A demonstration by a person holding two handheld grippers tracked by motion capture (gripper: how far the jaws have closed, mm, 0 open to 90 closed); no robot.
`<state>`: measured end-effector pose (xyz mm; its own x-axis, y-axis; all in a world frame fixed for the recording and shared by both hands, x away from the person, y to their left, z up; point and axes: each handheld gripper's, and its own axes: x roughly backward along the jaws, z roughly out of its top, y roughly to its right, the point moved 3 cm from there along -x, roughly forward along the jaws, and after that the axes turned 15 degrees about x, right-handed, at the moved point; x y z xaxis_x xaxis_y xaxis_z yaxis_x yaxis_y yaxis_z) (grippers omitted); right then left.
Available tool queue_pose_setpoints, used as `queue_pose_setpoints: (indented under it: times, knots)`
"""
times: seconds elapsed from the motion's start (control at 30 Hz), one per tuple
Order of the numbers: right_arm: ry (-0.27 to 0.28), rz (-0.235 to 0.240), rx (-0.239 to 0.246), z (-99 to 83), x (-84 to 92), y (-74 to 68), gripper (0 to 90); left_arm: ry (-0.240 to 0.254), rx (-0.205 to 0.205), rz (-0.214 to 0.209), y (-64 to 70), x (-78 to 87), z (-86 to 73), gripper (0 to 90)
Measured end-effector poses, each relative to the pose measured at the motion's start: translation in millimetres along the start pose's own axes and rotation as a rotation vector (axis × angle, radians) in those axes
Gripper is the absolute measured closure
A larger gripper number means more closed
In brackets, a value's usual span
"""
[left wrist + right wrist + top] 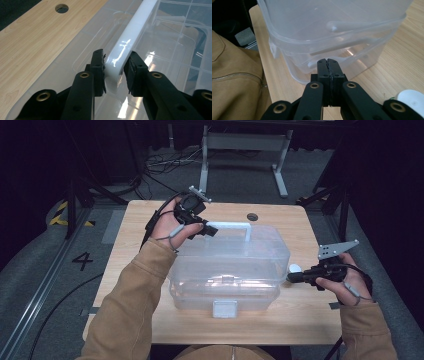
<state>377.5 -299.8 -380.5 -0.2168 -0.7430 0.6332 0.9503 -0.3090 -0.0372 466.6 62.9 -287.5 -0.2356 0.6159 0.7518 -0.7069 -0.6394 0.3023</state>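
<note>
Gripping the handle of the clear box

The left gripper [113, 72] is clamping its jaws around the near end of the white handle [130, 37] on top of the clear plastic box [230, 265], which is sitting mid-table [135, 220]. The right gripper [328, 62] is pointing its jaws, pressed together on nothing, at the box's side wall, whether touching I cannot tell. Next move, I'd judge: lifting or swinging the handle while steadying the box.
</note>
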Motion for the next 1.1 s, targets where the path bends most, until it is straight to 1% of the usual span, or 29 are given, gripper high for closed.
queue_pose_setpoints:
  times: [0.23,0.5,0.67,1.1]
  knots:
    - [0.012,0.040,0.024,4.1,-6.6,-4.5,90.0,-0.002,0.004,-0.007,-1.5,0.2,1.2,70.6]
    - [0.033,0.061,0.040,6.0,-11.1,-5.8,90.0,-0.002,0.006,-0.011,-2.2,0.4,1.4,70.7]
    - [0.037,0.060,0.047,6.8,-11.5,-5.9,90.0,-0.001,0.009,-0.014,-2.4,0.6,1.3,70.6]
    - [0.043,0.054,0.049,7.2,-12.2,-5.6,90.0,0.002,0.015,-0.017,-3.6,1.1,1.4,70.8]
